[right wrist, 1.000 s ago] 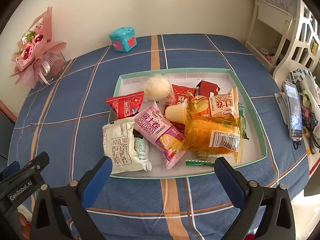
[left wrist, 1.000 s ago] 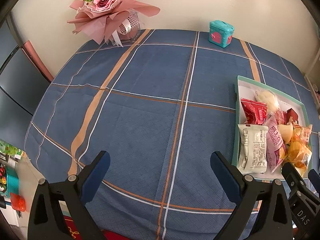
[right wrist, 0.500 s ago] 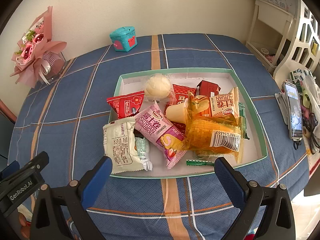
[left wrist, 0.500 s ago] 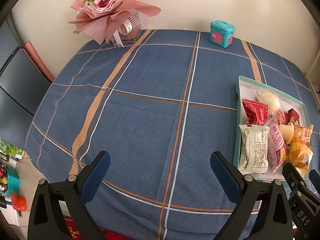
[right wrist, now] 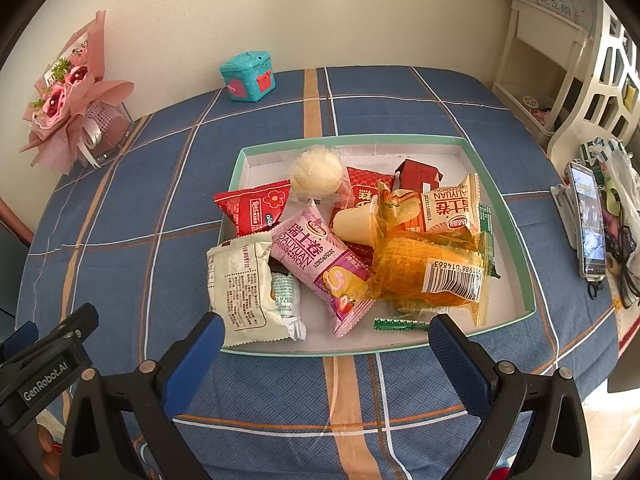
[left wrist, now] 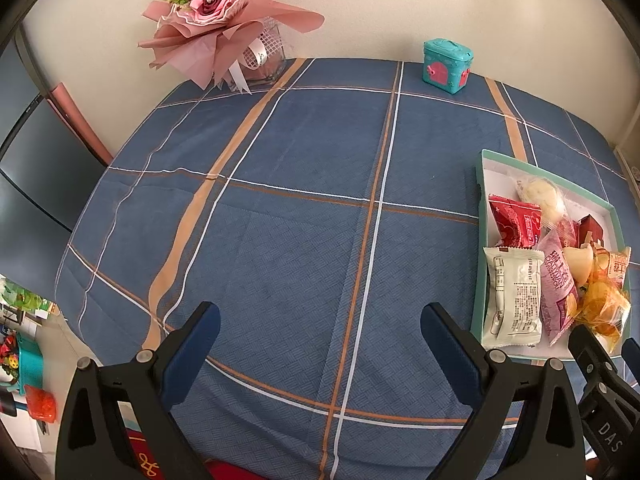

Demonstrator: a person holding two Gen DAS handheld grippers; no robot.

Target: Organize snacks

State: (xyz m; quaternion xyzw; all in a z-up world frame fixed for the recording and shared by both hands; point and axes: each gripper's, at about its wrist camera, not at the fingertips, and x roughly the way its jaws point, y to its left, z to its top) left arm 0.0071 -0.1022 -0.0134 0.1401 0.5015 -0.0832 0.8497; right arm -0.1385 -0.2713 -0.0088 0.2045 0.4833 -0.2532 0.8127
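Note:
A shallow teal-rimmed white tray on the blue plaid tablecloth holds several wrapped snacks: a white packet, a pink Swiss-roll packet, a red packet, an orange bag with a barcode and a round white bun. My right gripper stands open just in front of the tray's near rim, empty. My left gripper is open over bare cloth, left of the tray, holding nothing.
At the back stand a pink flower bouquet and a small teal box, against the wall. A phone and bags lie at the table's right edge, a white shelf beyond. Open cloth fills the table's left and middle.
The left wrist view has drifted slightly, so the tray sits a little lower and further right. The right view is almost unchanged. Both grippers stay open.

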